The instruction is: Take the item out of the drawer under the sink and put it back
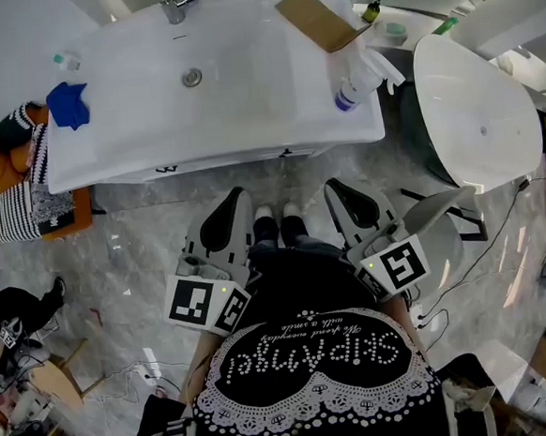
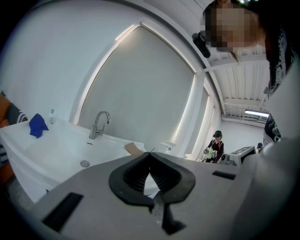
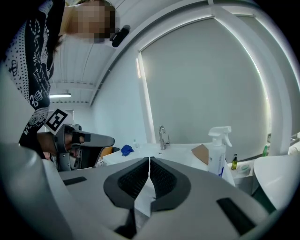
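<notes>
Your left hand-held gripper (image 1: 235, 198) and right hand-held gripper (image 1: 339, 190): jaws pressed together on both, nothing between them.
They sit side by side, aimed at the sink (image 1: 154, 146) and stopping short of it. The drawer front (image 1: 250, 160) lies straight ahead under the sink's front edge, its long axis running left-right across both. It looks closed, with the item out of sight, presumably inside. Neither hand is clearly nearer, so pick either for the pull.
</notes>
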`<state>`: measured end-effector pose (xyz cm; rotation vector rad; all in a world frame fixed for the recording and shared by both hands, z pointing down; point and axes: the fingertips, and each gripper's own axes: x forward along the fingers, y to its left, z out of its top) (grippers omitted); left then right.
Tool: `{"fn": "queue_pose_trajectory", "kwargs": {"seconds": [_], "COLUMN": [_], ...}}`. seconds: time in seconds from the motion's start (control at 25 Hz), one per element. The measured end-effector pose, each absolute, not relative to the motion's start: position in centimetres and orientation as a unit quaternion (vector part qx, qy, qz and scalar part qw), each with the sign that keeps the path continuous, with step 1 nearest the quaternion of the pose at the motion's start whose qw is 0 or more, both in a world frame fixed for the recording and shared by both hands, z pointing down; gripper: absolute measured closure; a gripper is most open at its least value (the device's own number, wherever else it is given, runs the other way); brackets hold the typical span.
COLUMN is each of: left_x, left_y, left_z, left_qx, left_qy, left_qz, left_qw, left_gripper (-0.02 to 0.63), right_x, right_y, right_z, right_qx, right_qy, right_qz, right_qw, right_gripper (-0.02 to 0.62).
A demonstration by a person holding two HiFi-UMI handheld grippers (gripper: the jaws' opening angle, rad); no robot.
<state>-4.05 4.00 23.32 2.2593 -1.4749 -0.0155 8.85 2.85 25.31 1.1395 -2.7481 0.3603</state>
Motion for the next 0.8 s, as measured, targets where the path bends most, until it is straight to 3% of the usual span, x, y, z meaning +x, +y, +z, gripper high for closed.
{"fn": "queue_pose_trajectory", "kwargs": {"seconds": [0.44,0.8], "left_x": [-5.1,-5.3], "left_y": [4.0,4.6], "left_z": [23.5,25.3], "left_qx": [0.817,0.812], "left_qy": [-0.535,-0.533], "left_qz": [-0.003,0.014], "left_qw": [0.215,0.236], "left_gripper": [0.601,0.601], "right_x": [8.4,9.7], "right_y": [3.0,2.8], "right_z": [25.1,28.2], "right_qx": [0.394,0.434], "right_qy": [-0.910,-0.885], "right_qz": [0.116,0.132], "right_qw": [0.056,0.104], "right_gripper": [0.575,0.575]}}
